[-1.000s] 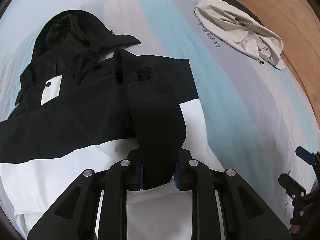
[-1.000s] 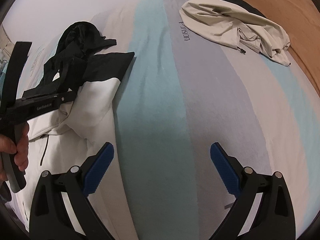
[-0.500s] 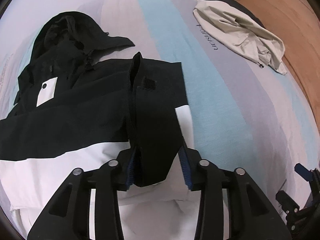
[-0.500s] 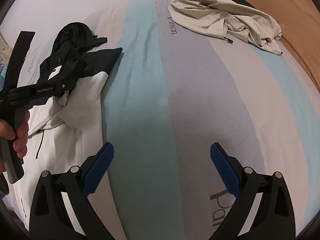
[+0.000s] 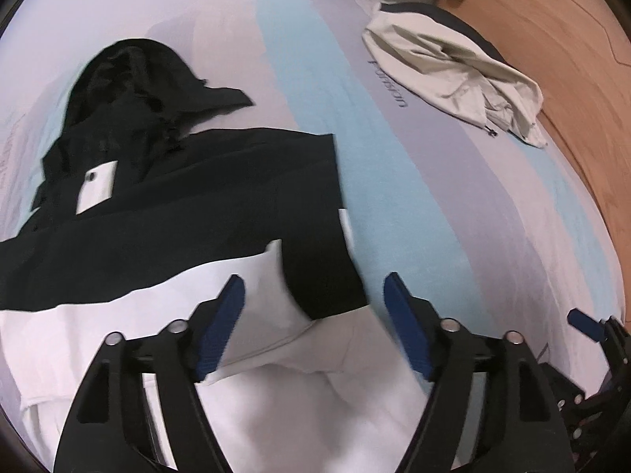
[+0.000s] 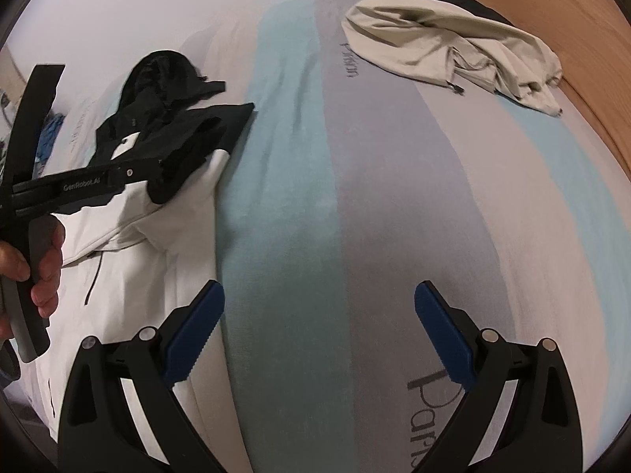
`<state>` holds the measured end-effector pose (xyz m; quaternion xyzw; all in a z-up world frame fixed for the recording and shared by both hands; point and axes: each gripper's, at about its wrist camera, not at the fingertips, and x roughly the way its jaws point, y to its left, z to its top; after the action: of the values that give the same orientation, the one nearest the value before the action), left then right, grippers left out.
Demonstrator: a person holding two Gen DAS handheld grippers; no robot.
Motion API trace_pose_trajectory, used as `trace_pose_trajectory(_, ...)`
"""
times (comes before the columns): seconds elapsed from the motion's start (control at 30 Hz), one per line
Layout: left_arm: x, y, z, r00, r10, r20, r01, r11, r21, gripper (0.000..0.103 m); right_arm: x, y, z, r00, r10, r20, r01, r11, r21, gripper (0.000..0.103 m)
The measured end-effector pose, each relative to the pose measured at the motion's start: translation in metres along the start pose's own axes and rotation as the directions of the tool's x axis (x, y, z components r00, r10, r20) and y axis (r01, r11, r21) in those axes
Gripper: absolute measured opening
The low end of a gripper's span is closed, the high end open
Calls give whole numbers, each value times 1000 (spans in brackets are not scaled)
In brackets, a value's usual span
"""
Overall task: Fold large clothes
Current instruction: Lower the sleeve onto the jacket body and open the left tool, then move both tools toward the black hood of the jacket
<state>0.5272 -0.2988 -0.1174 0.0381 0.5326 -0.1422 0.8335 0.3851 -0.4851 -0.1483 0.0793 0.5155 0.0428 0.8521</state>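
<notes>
A black-and-white hooded jacket (image 5: pixel 165 213) lies spread on the striped bed, hood at the far left. Its black sleeve (image 5: pixel 315 244) lies folded across the white body. My left gripper (image 5: pixel 315 323) is open and empty just above the sleeve's cuff end. In the right wrist view the jacket (image 6: pixel 157 181) lies at the left, with the left gripper's body (image 6: pixel 79 185) and the hand holding it over it. My right gripper (image 6: pixel 319 339) is open and empty above the bare bed sheet, right of the jacket's white hem.
A crumpled beige jacket (image 5: pixel 457 75) lies at the far right of the bed, also in the right wrist view (image 6: pixel 453 43). The striped sheet (image 6: pixel 355 197) spans between the two garments. A wooden floor (image 5: pixel 552 39) lies beyond the bed's right edge.
My left gripper has opened and let go of the black sleeve, which now lies flat across the jacket. The right gripper has stayed open and shifted slightly.
</notes>
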Motion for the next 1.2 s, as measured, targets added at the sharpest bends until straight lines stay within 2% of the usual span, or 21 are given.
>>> trace_pose_trajectory(0.1, -9, 14, -7, 1000, 31, -5, -31, 999, -32, 87, -2, 3, 5, 1000, 18, 7, -18, 999, -33, 93)
trace_pose_trajectory(0.17, -19, 24, -13, 998, 54, -10, -55, 997, -47, 89, -6, 5, 11, 998, 54, 17, -53, 997, -47, 93)
trace_pose_trajectory(0.23, -31, 32, -18, 997, 82, -13, -82, 995, -49, 97, -11, 8, 18, 996, 85, 24, -83, 994, -64, 93)
trace_pose_trajectory(0.43, -66, 63, -25, 989, 146, -4, -146, 986, -78, 97, -26, 29, 33, 991, 127, 50, -118, 981, -153, 93)
trace_pose_trajectory(0.77, -85, 122, -31, 984, 175, 24, -172, 981, -94, 97, -32, 79, 43, 979, 168, 116, -135, 960, -247, 93)
trace_pose_trajectory(1.03, -104, 172, -27, 982, 170, 80, -161, 981, -109, 97, -33, 133, 60, 973, 172, 155, -119, 945, -305, 93)
trace_pose_trajectory(1.2, -114, 206, -25, 982, 154, 106, -143, 984, -104, 97, -36, 173, 72, 959, 179, 219, -95, 934, -344, 91)
